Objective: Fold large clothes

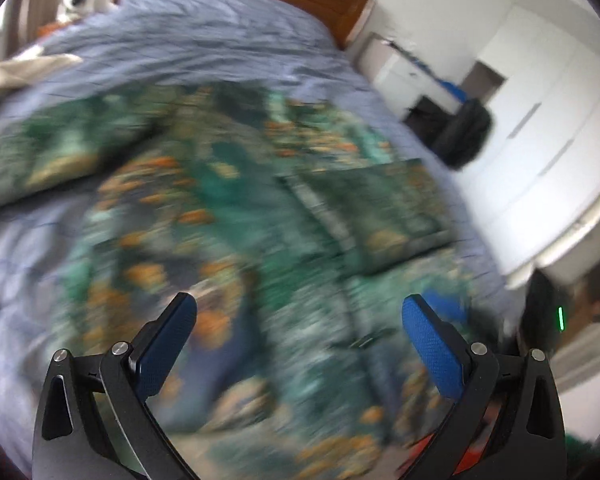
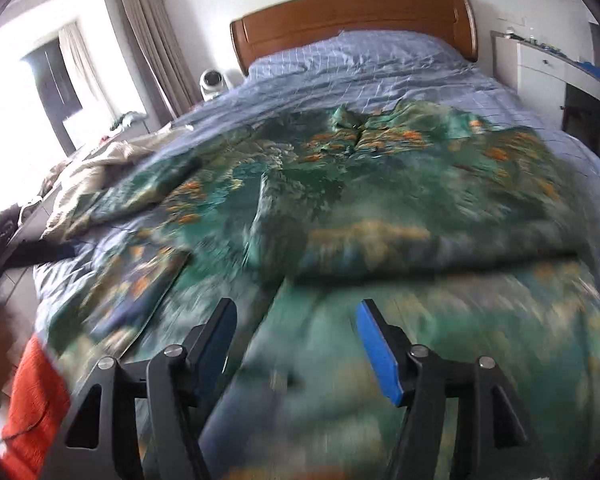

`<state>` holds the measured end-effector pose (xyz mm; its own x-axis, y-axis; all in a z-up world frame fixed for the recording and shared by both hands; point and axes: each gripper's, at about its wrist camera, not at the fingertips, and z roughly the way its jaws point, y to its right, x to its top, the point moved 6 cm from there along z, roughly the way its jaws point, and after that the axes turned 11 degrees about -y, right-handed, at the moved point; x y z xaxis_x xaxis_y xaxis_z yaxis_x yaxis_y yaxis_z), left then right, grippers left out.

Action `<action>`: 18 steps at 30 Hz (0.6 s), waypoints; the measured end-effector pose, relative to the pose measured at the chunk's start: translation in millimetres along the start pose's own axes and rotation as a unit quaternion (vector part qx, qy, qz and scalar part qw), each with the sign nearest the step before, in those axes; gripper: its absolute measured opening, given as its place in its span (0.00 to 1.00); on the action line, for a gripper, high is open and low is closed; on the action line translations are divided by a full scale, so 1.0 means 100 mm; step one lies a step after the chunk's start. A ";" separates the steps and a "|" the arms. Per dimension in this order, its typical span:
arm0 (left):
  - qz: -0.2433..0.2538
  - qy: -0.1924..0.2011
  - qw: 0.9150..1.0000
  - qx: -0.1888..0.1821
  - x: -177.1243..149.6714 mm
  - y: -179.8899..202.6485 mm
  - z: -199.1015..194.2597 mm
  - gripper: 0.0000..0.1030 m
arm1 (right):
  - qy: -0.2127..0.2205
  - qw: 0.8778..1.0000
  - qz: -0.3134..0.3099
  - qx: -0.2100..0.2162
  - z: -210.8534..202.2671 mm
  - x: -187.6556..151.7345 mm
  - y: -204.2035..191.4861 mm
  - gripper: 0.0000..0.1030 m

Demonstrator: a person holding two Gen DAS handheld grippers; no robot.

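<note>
garment (image 2: 380,184): cloth, possibly satiny | bedcover (image 2: 380,68): matt cloth | headboard (image 2: 352,12): glossy wood

I count one green floral garment (image 2: 380,184) spread on one bed (image 2: 380,68), one beige cloth (image 2: 96,172) at its left edge, one wooden headboard (image 2: 352,16), and one small white fan (image 2: 213,82).

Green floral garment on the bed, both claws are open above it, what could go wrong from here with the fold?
1. The green floral garment is already doubled over itself; a pinch by the right claw might catch only the top layer and likely undo the fold.
2. The garment lies on a wrinkled blue quilt; the left claw could grab quilt along with cloth.
3. Both views are blurred, so aim may be off.
</note>
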<state>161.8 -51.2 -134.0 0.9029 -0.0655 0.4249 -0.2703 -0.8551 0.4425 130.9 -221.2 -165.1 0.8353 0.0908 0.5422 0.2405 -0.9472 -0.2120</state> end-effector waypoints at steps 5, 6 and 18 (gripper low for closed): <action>0.017 -0.064 0.997 -0.041 0.48 0.28 0.83 0.91 | 0.005 1.000 0.020 -0.017 -0.44 -0.43 0.20 0.66; 0.019 -0.085 0.996 -0.031 0.55 0.31 1.04 0.86 | 0.007 0.999 0.029 -0.023 -0.52 -0.50 0.24 0.66; 0.103 -0.035 0.992 0.068 1.28 0.65 0.88 0.12 | 0.065 0.996 0.055 -0.037 -0.93 -0.32 0.63 0.66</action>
<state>288.9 -160.2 -120.1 0.8557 -0.2770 0.4370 -0.4077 -0.8810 0.2400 72.9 -312.2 -119.8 0.7821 -0.0504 0.6211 0.1100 -0.9699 -0.2173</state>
